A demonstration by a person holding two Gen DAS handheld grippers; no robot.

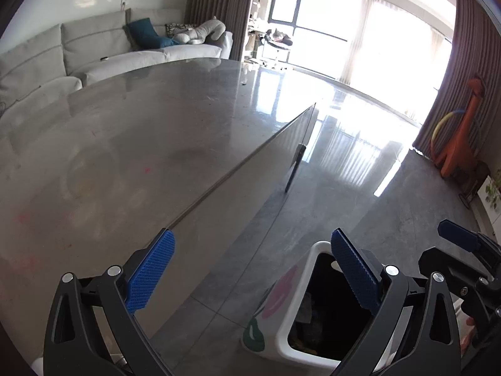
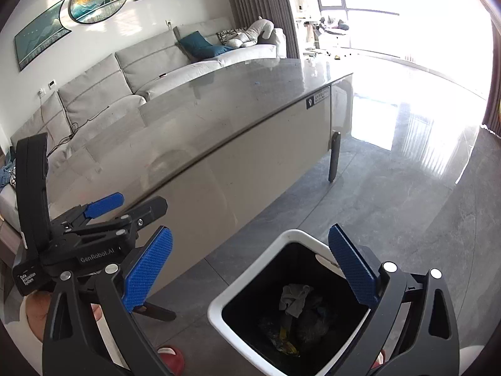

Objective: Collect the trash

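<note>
The white trash bin with a black liner stands on the floor beside the grey table. Inside it lie a crumpled grey tissue and a yellow wrapper among dark trash. My right gripper hangs above the bin, jaws wide open and empty. My left gripper is open too, with nothing between its pads, over the table's front edge and left of the bin. In the right wrist view the left gripper shows at the left, in a person's hand.
A grey sofa runs behind the table. Glossy dark tiled floor spreads right toward a bright window. An orange dinosaur toy stands by the curtain. A red slipper lies near the bin. A dark table leg is visible.
</note>
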